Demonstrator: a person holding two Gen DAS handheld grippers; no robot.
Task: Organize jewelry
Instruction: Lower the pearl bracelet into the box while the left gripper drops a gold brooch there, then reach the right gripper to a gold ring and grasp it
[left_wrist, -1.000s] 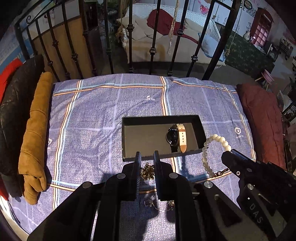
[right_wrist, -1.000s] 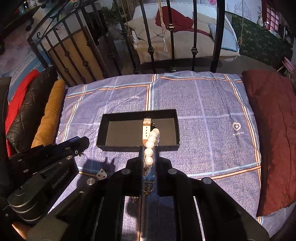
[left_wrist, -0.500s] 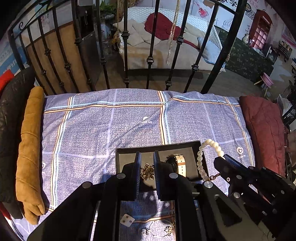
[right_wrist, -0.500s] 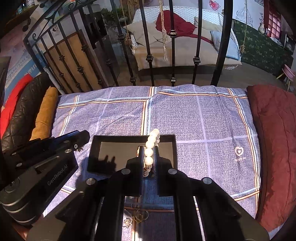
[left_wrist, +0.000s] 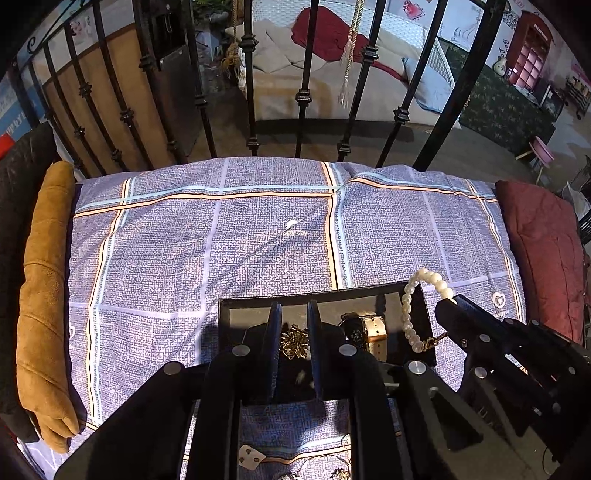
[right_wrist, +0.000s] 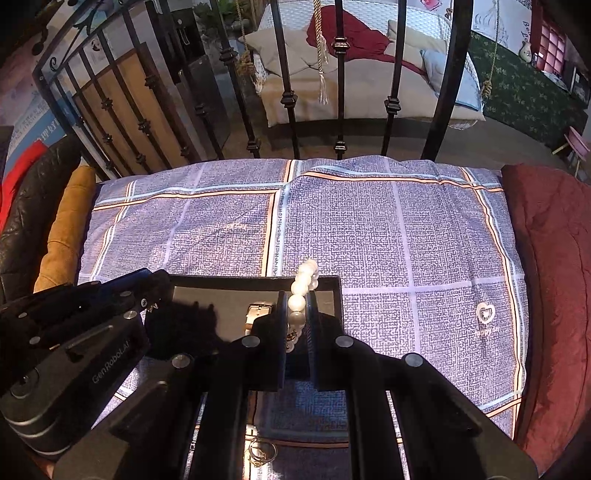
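Both grippers now over tray: one watch, one pearl bracelet.

plaid bedspread | iron railing behind | pillows — tan left, maroon right

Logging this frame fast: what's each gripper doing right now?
Left gripper: closed on a gold ornament, over the black tray.
Right gripper: closed on the pearl bracelet.

White pearl bracelet and gold brooch above black tray with gold-strapped watch inside.
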